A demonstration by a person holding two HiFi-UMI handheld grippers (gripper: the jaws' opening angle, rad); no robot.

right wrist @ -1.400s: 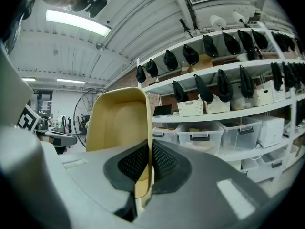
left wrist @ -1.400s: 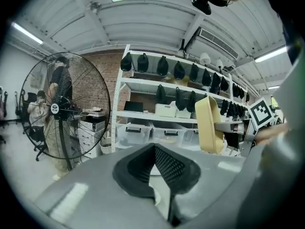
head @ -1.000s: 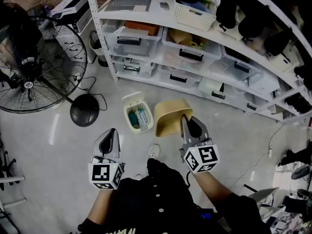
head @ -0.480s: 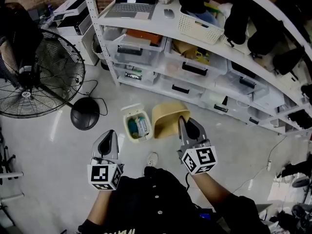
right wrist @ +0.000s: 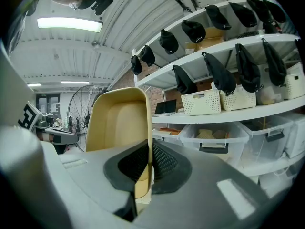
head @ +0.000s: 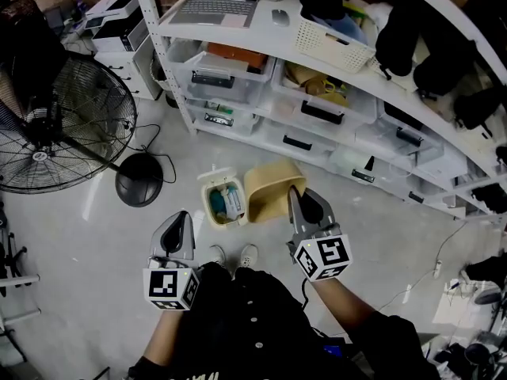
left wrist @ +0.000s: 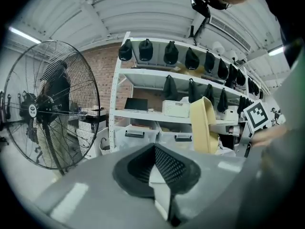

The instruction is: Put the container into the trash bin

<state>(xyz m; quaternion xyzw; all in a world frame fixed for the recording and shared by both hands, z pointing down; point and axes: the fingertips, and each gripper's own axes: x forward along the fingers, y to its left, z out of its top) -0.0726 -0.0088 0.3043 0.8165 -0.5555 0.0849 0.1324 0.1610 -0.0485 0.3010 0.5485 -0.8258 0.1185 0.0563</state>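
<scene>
Container, tan, clamped by its rim in right claw; small open trash bin just beside it on floor. Left claw closed, empty.

No text, label or number can be read anywhere.

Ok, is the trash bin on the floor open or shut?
Open. The trash bin has its lid flipped back, and items inside show from above.
</scene>
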